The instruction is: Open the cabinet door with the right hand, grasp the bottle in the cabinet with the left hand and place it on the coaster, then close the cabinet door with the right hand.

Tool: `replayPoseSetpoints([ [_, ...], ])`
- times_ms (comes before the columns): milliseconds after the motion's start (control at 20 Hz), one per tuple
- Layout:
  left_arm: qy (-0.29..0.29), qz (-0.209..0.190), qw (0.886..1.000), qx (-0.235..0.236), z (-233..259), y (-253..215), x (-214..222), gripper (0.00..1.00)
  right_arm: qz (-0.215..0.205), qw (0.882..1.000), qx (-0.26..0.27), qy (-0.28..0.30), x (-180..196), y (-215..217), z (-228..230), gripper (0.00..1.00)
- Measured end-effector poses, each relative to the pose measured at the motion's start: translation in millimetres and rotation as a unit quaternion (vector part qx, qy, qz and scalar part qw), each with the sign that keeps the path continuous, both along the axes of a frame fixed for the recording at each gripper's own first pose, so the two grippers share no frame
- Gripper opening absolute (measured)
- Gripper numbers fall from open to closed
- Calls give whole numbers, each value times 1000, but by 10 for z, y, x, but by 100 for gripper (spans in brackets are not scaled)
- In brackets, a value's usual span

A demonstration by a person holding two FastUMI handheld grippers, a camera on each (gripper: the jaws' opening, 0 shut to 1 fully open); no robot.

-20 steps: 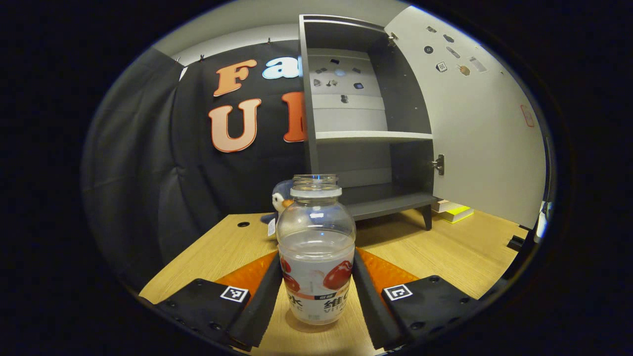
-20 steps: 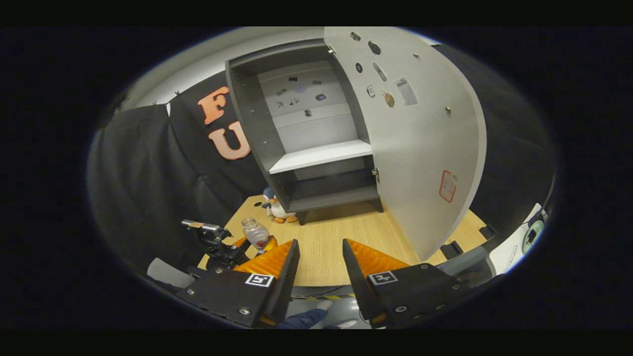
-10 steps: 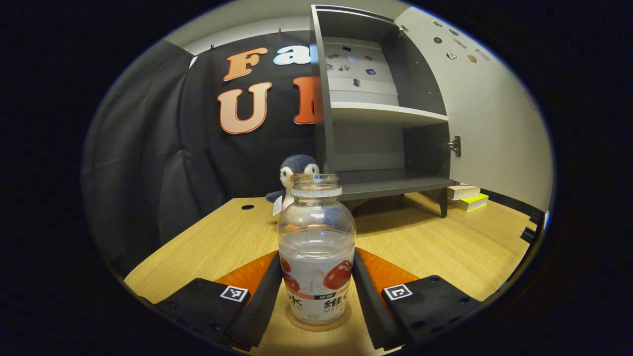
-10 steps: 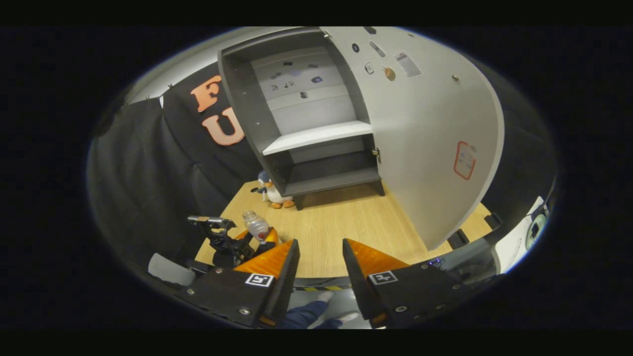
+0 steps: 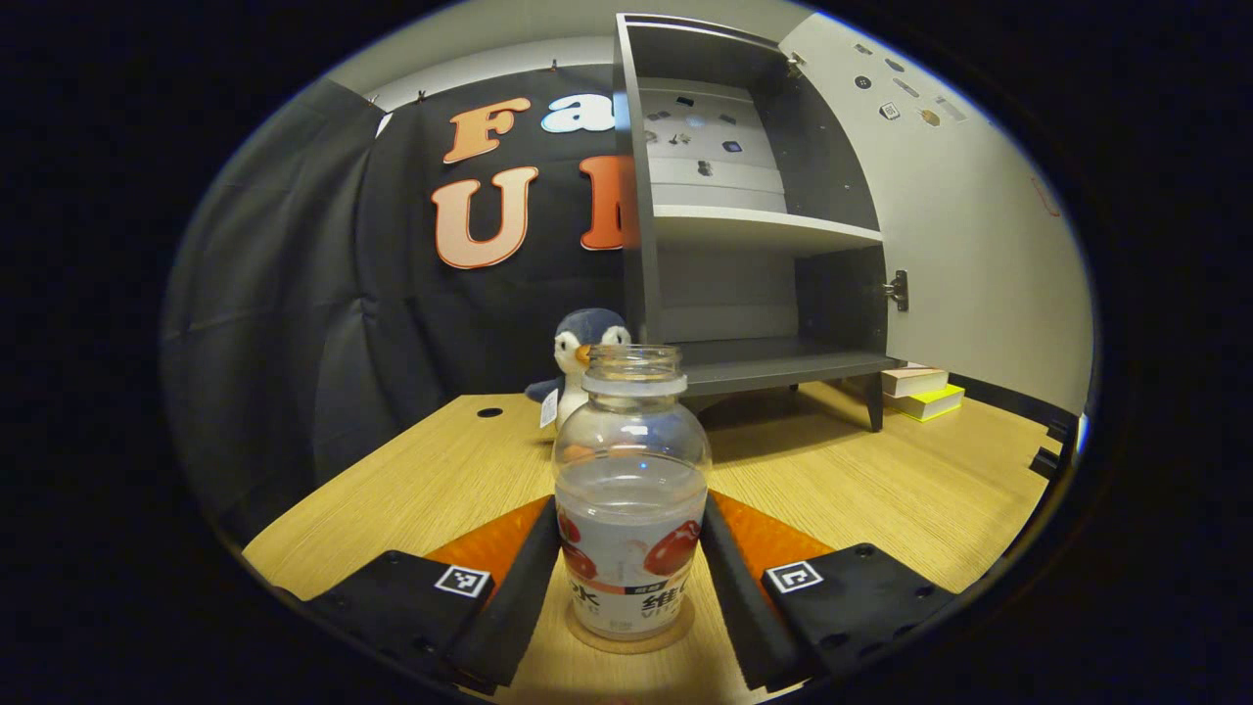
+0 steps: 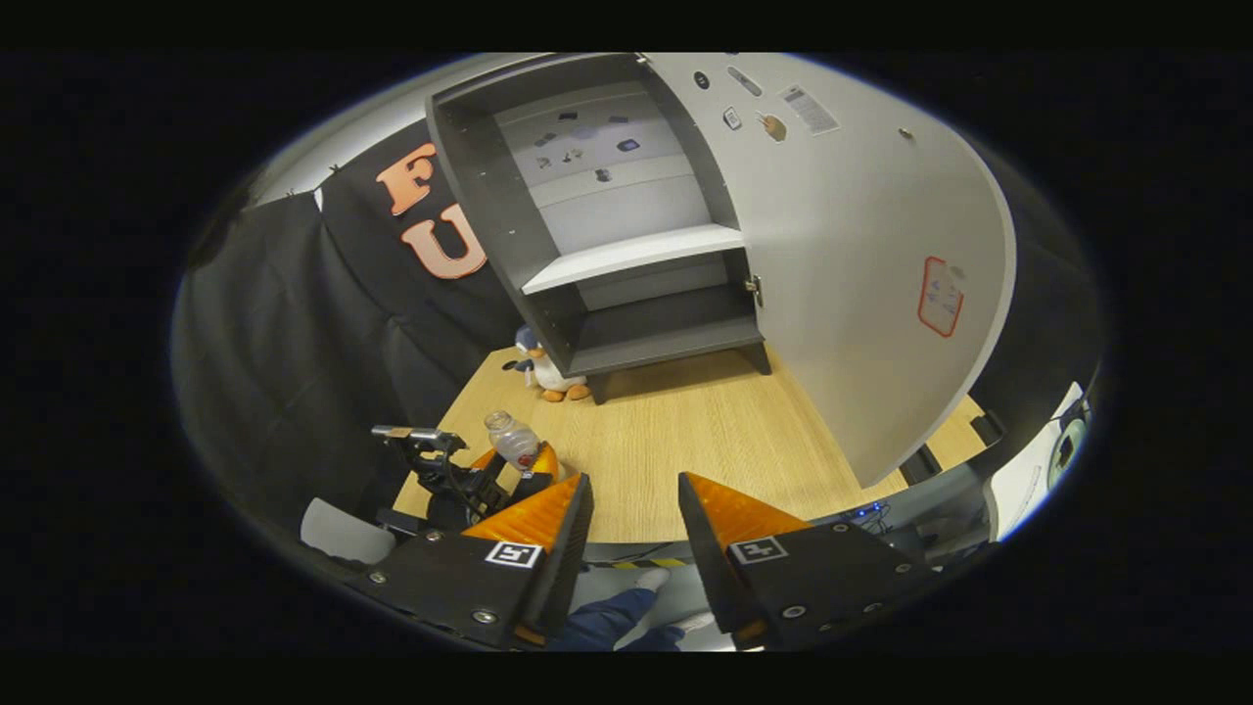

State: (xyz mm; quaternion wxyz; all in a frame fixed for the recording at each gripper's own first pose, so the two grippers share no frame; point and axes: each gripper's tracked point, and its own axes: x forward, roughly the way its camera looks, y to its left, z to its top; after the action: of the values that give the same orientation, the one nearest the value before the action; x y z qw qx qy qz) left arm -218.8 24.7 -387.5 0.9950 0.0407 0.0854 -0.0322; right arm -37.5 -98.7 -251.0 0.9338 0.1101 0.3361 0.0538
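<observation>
A clear bottle [image 5: 631, 490] with a red fruit label and no cap stands upright on a round brown coaster [image 5: 629, 634] on the wooden table. My left gripper [image 5: 629, 514] is shut on the bottle's lower half, one finger on each side of the label. The right gripper view shows the bottle [image 6: 512, 441] and the left gripper [image 6: 460, 480] at the table's near left corner. My right gripper [image 6: 631, 524] is open and holds nothing, raised in front of the table's near edge. The grey cabinet [image 6: 626, 225] stands with its white door [image 6: 861, 274] swung wide open and both shelves bare.
A penguin plush [image 5: 585, 343] sits by the cabinet's left leg, behind the bottle. Stacked books [image 5: 920, 392] lie on the table behind the open door [image 5: 979, 225]. Bare wooden table [image 6: 675, 441] stretches between the bottle and the cabinet. A person's leg shows below my right gripper.
The bottle came down onto the coaster and now rests there. My left gripper's right finger has eased slightly outward. My right gripper drifted a little, still open.
</observation>
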Motion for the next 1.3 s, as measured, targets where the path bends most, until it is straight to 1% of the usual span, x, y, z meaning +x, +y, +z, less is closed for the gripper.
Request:
replayPoseSetpoints([
  [50, -1, 6, 1000, 4, 15, 6, -10, 88, 2, 1000, 2, 3, -15, 13, -15, 55],
  [100, -2, 6, 1000, 5, 36, 11, -26, 93, 2, 1000, 4, 5, -45, 11, -18, 55],
  [200, -8, 8, 1000, 8, 95, 31, -22, 96, 0, 1000, 7, 6, -79, -7, -19, 55],
  [500, -27, 11, 999, 21, 316, 15, -96, 96, 1, 1000, 12, 1, -119, -10, -4, 55],
  [900, -59, 7, 998, 19, 854, -32, -208, 96, 1, 999, 19, -29, -191, -53, 219, 55],
  [1050, -69, 0, 997, 21, 1099, -110, -269, 96, -2, 999, 14, -52, -206, -120, 404, 55],
  [1100, -65, -3, 998, 19, 1149, -141, -286, 94, -4, 998, 12, -62, -217, -155, 485, 55],
  [1200, -68, -16, 997, 18, 1360, -253, -314, 96, -9, 996, 10, -83, -241, -226, 642, 55],
  [1300, -82, -26, 996, 16, 1617, -329, -349, 95, -15, 994, 10, -107, -260, -303, 814, 55],
])
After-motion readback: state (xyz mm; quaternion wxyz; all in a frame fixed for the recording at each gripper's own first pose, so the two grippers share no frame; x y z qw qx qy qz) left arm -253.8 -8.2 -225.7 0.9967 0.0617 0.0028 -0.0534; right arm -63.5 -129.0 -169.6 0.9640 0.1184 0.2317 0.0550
